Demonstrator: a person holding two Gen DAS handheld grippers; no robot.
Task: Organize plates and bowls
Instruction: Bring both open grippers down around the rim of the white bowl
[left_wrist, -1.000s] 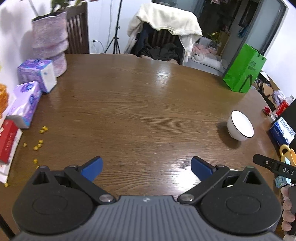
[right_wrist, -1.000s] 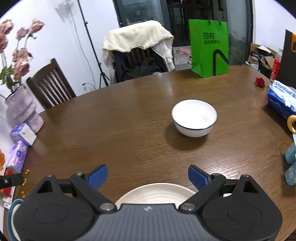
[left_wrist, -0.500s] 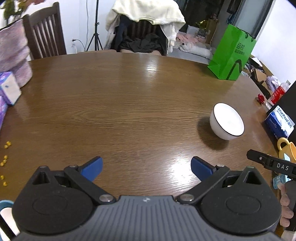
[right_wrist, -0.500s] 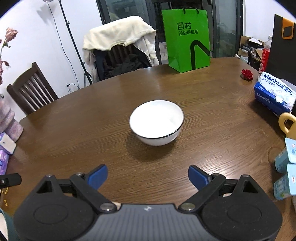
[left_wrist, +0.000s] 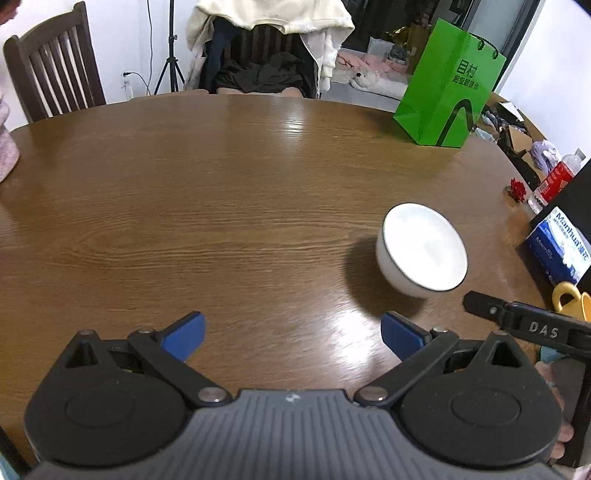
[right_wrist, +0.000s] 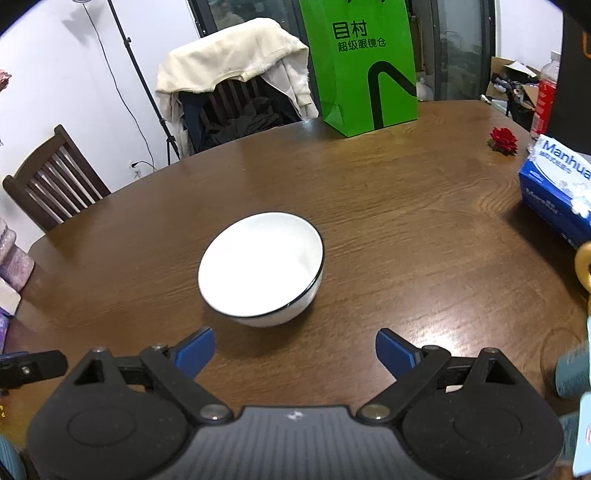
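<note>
The white bowl with the thin black rim (right_wrist: 261, 266) sits upright and empty on the round wooden table (right_wrist: 406, 221), right in front of your right gripper (right_wrist: 294, 349), just ahead of the blue pads (right_wrist: 195, 350) and a touch left of centre. Your jaws there are spread wide with nothing between them, wide enough, I'd say, to take the rim from the near side, which looks like why you hold low and square on.

Your left gripper (left_wrist: 291, 334) hangs over bare wood, jaws equally released and holding nothing. From its view the bowl (left_wrist: 423, 251) lies off to the right, well apart from its fingers, so that hand seems to be waiting clear of the work. The black bar marked DAS is your right gripper (left_wrist: 524, 323) edging in beside the bowl.

No plate shows in either view, so where the bowl is bound I can't say.

Further out, the blue Manhua tissue box (right_wrist: 557, 184) and a small red flower (right_wrist: 503, 141) hug the right edge, leaving the middle free. Beyond those, the green paper bag (right_wrist: 364, 66) stands at the far rim, and the chair draped with a cream coat (right_wrist: 236, 62) is behind the table.
</note>
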